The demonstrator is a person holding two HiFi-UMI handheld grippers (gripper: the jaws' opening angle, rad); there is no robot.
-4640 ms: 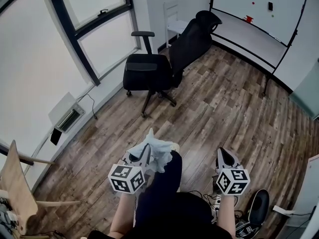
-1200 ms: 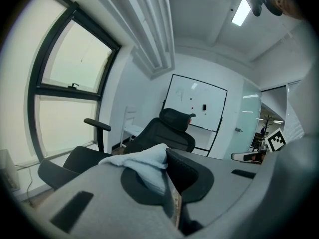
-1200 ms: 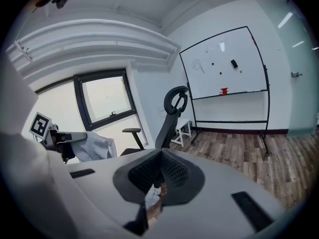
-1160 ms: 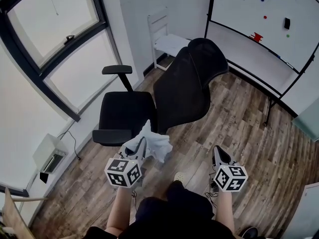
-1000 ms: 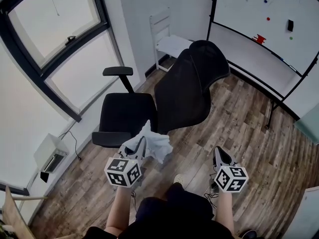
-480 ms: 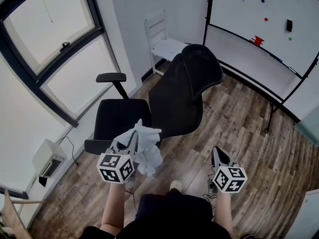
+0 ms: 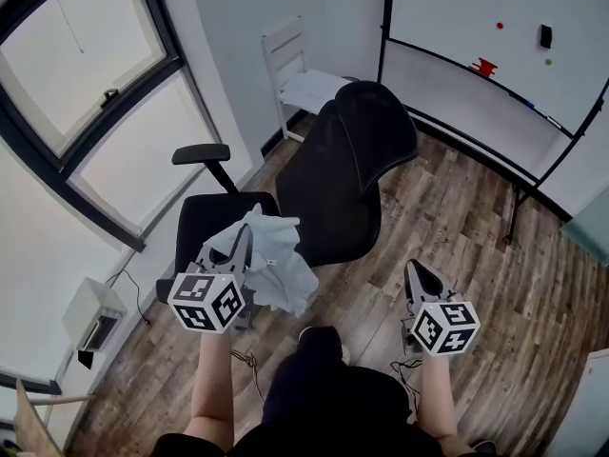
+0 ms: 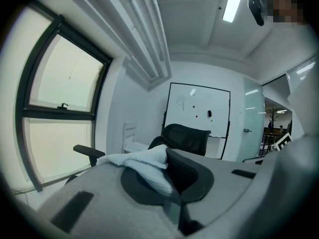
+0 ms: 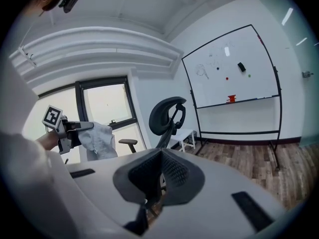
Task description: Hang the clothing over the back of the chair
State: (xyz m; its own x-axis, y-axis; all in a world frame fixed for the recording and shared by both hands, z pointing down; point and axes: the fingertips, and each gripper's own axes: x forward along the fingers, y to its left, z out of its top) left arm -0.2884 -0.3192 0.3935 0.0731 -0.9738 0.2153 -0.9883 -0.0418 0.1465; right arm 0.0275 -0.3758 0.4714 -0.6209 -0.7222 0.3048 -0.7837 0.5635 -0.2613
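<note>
My left tongs [image 7: 244, 240] pinch the bunched clothing [image 7: 279, 268] so it carries cleanly toward the chair [image 7: 338, 184] ahead of them; my right tongs [image 7: 413, 268], closed and empty, wait alongside.

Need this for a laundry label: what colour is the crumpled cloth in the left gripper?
Pale grey-blue, nearly white; the crumpled cloth shows best in the head view.

My left grey two-jaw gripper [image 7: 244, 241] held out ahead, jaws clamped on pale crumpled cloth [image 7: 282, 272], my right grey two-jaw gripper [image 7: 414, 274] alongside, jaws together, empty
</note>
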